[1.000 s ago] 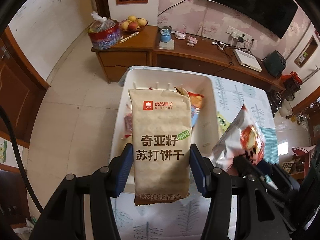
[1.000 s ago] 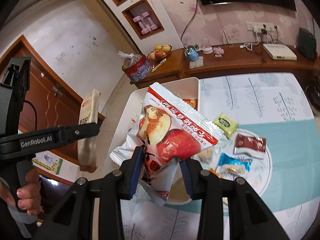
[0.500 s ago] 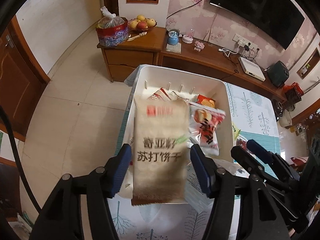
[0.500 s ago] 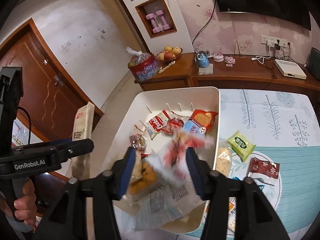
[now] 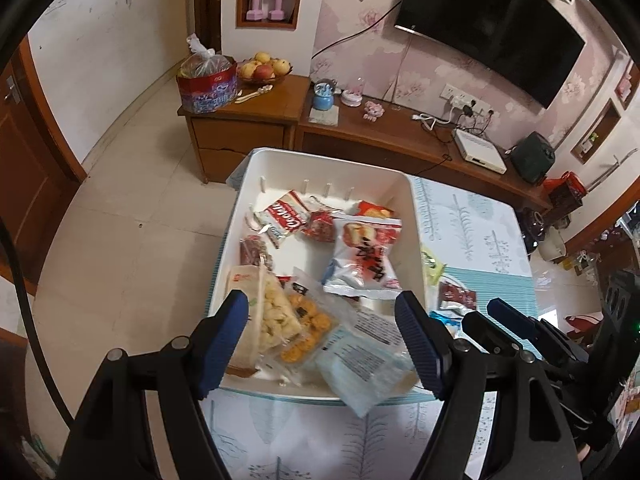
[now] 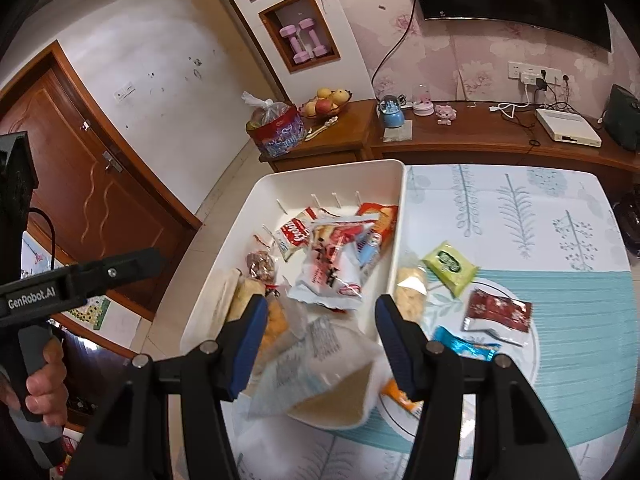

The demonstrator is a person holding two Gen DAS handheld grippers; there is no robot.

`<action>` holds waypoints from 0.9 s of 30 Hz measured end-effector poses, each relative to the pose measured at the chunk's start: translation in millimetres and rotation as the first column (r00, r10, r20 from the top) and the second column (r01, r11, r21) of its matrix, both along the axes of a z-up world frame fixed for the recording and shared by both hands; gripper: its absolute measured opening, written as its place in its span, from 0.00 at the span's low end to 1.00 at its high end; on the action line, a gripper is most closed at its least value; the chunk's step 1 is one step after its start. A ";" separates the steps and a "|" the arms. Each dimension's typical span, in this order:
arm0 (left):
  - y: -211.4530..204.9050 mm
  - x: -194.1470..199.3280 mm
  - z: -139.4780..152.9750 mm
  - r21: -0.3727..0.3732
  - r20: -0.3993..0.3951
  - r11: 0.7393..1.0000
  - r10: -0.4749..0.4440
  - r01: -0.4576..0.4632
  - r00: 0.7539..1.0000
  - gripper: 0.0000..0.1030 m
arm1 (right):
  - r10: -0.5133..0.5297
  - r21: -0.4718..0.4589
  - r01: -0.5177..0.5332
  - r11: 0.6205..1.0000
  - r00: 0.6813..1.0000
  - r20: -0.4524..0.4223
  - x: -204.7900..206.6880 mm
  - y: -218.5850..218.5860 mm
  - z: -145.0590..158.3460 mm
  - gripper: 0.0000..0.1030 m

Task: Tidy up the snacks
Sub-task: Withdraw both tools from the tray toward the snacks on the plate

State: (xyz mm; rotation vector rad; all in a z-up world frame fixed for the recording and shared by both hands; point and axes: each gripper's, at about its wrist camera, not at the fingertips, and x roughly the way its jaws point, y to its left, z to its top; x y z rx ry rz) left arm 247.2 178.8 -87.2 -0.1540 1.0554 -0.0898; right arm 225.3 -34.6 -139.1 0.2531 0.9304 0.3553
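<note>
A white bin (image 5: 414, 216) (image 6: 224, 276) holds several snack packets. A red-and-white apple-chip bag (image 5: 366, 256) (image 6: 332, 264) lies in its middle. A tan cracker packet (image 5: 244, 312) lies at its near left, beside clear bags of puffs (image 5: 276, 312). My left gripper (image 5: 324, 344) is open and empty above the bin's near edge. My right gripper (image 6: 320, 344) is open and empty above the bin's near right corner. On the table right of the bin lie a green packet (image 6: 450, 266), a dark red packet (image 6: 498, 314) and a blue packet (image 6: 464, 346).
A round white plate (image 6: 534, 360) on a teal mat carries the loose packets. A wooden cabinet (image 5: 244, 120) behind the table bears a fruit bowl and a red tin. The left gripper's body (image 6: 76, 280) shows at the right wrist view's left. A brown door (image 6: 92, 184) stands left.
My left gripper let go of the tan cracker packet, which now lies in the bin. My right gripper let go of the apple-chip bag, which dropped into the bin. Both grippers have pulled back.
</note>
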 end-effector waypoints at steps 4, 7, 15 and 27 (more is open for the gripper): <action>-16.7 -16.1 4.4 -0.014 0.029 1.000 0.016 -0.015 0.999 0.73 | 0.020 -0.014 -0.020 1.000 1.000 0.015 -9.9 -18.0 4.0 0.55; -29.7 -29.7 5.7 -0.033 0.039 0.998 0.048 -0.047 0.998 0.75 | 0.054 -0.036 -0.054 0.998 0.998 0.026 -16.6 -32.4 5.9 0.55; -77.2 -61.2 -1.2 -0.085 0.040 0.990 0.112 -0.108 0.993 0.76 | 0.119 -0.110 -0.114 0.987 0.992 0.044 -29.1 -78.4 7.6 0.55; -135.7 -94.3 -34.5 -0.162 -0.029 0.954 0.252 -0.254 0.967 0.76 | 0.246 -0.243 -0.216 0.946 0.964 0.098 -39.9 -137.3 -2.6 0.55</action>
